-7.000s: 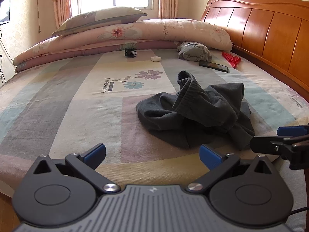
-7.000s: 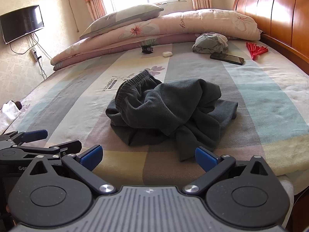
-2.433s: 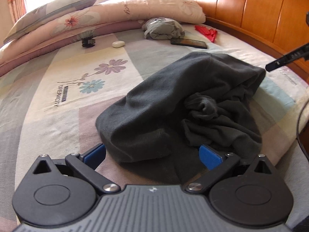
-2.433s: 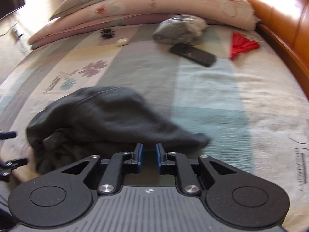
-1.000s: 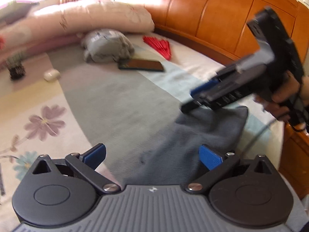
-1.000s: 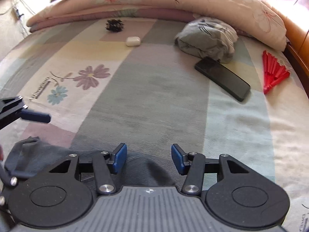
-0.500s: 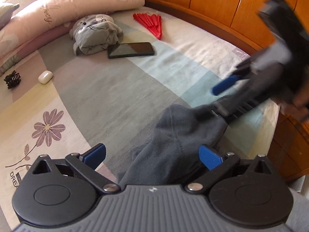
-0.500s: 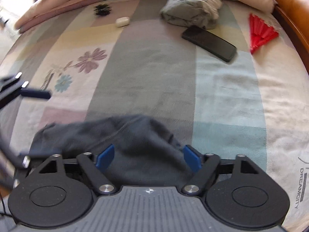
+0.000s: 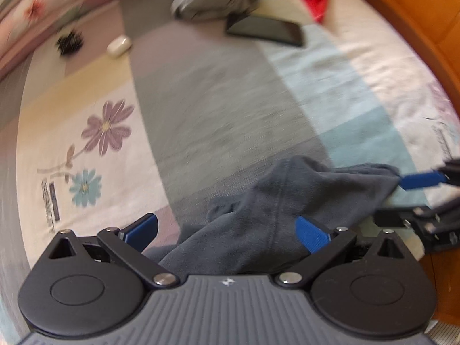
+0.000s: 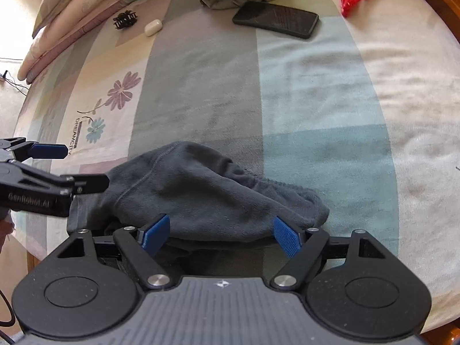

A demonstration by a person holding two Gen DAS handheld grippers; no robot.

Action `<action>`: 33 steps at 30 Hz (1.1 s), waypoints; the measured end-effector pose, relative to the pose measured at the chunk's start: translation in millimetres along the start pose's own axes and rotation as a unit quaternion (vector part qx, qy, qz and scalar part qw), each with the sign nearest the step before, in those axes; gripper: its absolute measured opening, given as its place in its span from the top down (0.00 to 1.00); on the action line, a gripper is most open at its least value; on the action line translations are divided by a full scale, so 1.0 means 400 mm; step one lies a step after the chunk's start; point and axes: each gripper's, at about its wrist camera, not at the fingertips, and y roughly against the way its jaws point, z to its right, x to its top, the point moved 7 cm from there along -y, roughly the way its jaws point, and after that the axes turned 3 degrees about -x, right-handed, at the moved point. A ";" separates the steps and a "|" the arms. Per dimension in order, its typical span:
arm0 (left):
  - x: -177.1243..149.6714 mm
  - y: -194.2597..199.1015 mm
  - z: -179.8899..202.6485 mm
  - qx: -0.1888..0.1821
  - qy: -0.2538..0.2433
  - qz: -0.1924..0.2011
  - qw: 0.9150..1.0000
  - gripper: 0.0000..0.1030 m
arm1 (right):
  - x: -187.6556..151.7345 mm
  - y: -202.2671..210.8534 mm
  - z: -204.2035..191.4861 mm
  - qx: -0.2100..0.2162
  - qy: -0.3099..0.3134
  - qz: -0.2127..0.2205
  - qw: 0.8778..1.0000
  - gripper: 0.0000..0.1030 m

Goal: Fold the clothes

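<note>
Near the bed's point(image 10: 373, 92) front edge lay the dark grey garment point(image 10: 201, 189); both the left gripper point(image 9: 227, 230) and right gripper point(image 10: 221, 234) stood released, the right's jaws having just been opening.

The left hand-held gripper point(image 9: 227, 231) has a ribbed dark grey housing with a small white emblem, flanked by two round black discs. Black linkage arms with silver pivot screws carry blue ribbed pads point(image 9: 313, 234). The right hand-held gripper point(image 10: 221, 237) is built the same way. Seen from the right wrist, the left one's black side bears pale lettering, and a black cable point(image 10: 7, 320) loops below.
</note>
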 end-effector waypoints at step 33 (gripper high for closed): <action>-0.183 -0.101 -0.106 -0.114 0.046 -0.034 0.992 0.02 | -0.081 -0.250 -0.128 -0.106 0.019 -0.085 0.991 0.08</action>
